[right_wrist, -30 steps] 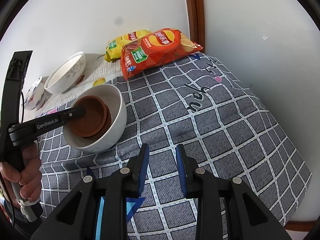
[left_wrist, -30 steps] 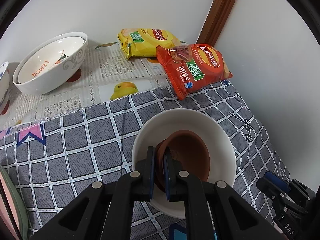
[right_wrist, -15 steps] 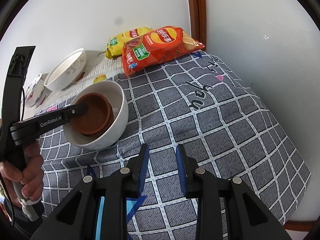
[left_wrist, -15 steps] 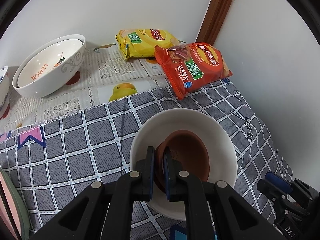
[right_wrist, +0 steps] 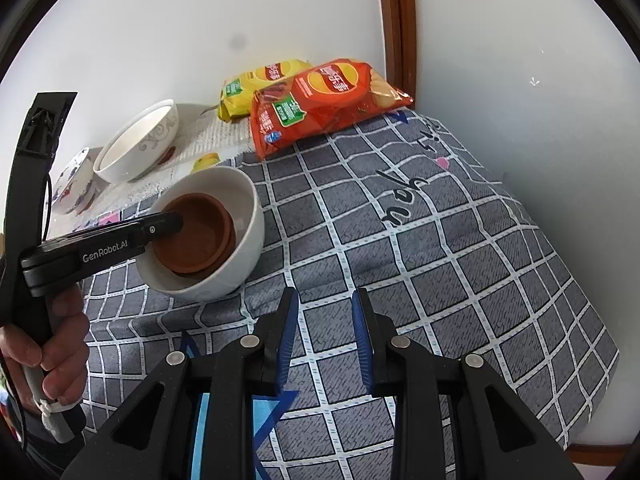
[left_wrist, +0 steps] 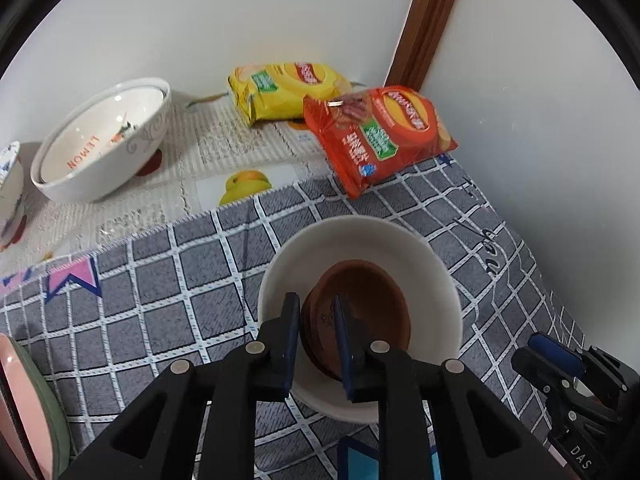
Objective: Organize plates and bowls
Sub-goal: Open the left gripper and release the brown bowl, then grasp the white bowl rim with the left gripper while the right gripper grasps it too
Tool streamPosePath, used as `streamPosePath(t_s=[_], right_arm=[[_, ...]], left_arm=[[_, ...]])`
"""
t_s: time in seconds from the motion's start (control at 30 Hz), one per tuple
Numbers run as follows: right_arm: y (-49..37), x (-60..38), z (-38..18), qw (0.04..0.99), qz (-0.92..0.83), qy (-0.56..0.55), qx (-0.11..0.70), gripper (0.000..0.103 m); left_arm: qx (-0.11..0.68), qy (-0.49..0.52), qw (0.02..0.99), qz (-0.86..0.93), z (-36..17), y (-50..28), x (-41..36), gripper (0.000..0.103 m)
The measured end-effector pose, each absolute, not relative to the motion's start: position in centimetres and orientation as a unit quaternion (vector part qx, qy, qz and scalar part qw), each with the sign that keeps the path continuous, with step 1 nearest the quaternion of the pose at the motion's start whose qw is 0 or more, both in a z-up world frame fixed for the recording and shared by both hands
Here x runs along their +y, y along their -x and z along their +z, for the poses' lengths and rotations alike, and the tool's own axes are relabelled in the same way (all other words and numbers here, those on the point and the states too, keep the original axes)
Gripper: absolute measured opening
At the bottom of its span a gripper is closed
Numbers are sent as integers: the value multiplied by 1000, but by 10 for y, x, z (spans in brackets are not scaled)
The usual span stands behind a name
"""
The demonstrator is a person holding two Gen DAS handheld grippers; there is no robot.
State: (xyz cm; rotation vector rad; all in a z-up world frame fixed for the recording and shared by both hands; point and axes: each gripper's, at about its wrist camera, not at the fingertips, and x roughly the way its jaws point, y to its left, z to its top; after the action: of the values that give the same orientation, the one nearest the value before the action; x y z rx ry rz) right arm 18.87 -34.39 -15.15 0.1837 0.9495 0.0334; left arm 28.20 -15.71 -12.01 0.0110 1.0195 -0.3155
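A brown bowl (left_wrist: 368, 304) sits tilted inside a white bowl (left_wrist: 360, 236) on the grey checked cloth. My left gripper (left_wrist: 316, 298) straddles the brown bowl's near rim, one finger outside it and one inside. Its jaws are opening, and the pads stand slightly off the rim. In the right wrist view the same brown bowl (right_wrist: 192, 236) rests in the white bowl (right_wrist: 250, 216), with the left gripper's fingers (right_wrist: 168, 224) reaching in from the left, held by a hand. My right gripper (right_wrist: 325, 294) hovers open over the cloth with nothing between its fingers.
Two nested white bowls (left_wrist: 100, 148) and a blue-patterned bowl (left_wrist: 10, 188) stand at the back left on a fruit-print mat. Yellow (left_wrist: 288, 92) and red (left_wrist: 380, 136) chip bags lie at the back corner. Pink and green plates (left_wrist: 24, 412) show at the lower left. Walls close the back and right.
The left gripper's jaws have parted a little from the brown bowl's rim, which they were clamping before. The right gripper has kept still.
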Motion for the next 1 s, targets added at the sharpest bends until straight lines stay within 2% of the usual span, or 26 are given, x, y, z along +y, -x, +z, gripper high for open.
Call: streamPosePath(t_s=[0.17, 0.3, 0.5, 1.0], right_arm=[[-196, -338, -140, 892, 26, -84, 443, 28], [-208, -332, -134, 896, 40, -89, 433, 28], [-228, -316, -136, 894, 59, -87, 436, 28], [-264, -304, -165, 873, 68, -96, 473, 28]], left_arm=[[468, -9, 872, -142, -101, -278, -151, 22], [470, 2, 874, -123, -95, -281, -135, 22], [489, 23, 865, -107, -102, -284, -114, 22], [511, 1, 854, -102, -121, -289, -129, 23]])
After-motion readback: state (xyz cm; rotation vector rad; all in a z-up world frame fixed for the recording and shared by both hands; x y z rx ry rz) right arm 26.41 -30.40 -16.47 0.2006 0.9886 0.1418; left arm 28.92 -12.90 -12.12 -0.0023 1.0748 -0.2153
